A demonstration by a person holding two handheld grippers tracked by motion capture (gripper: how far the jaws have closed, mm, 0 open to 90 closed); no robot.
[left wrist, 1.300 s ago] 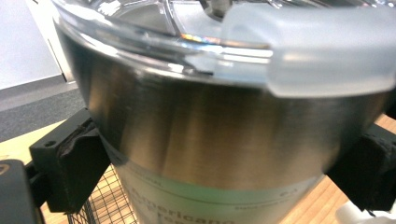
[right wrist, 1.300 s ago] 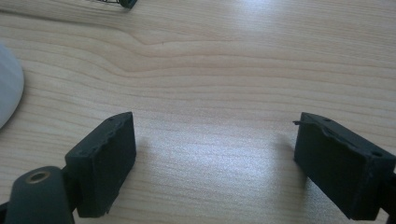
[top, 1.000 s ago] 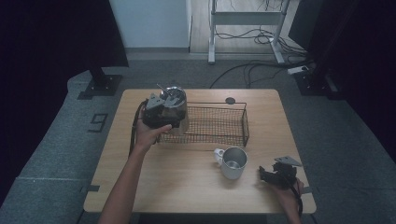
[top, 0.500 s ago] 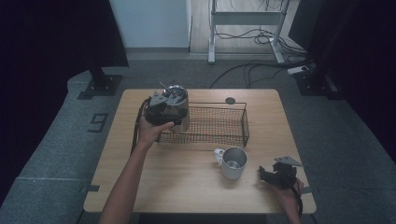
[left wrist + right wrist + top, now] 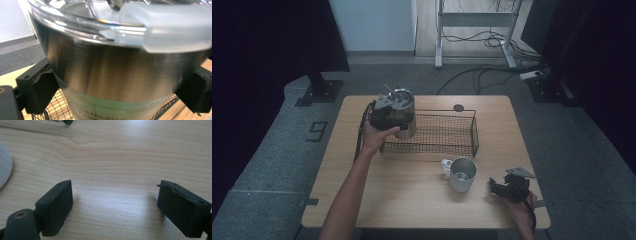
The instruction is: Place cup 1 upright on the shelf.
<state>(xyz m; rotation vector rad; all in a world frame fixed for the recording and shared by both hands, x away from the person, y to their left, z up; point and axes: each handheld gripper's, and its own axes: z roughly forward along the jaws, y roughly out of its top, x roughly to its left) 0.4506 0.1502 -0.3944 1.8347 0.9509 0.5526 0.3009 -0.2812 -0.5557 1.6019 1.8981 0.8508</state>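
Left hand-held gripper (image 5: 398, 116) squeezes steel tumbler (image 5: 117, 82) at left end of wire basket (image 5: 447, 134); tumbler looks almost in, not let go yet; right hand-held gripper (image 5: 120, 207) wide apart, holding nothing, on bench (image 5: 412, 200) right of mug (image 5: 460, 173), which basket lacks.

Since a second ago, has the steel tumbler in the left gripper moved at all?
Yes, slightly. The steel tumbler, clamped in the left gripper, has drifted a little toward the far left corner of the wire basket and seems a touch higher.
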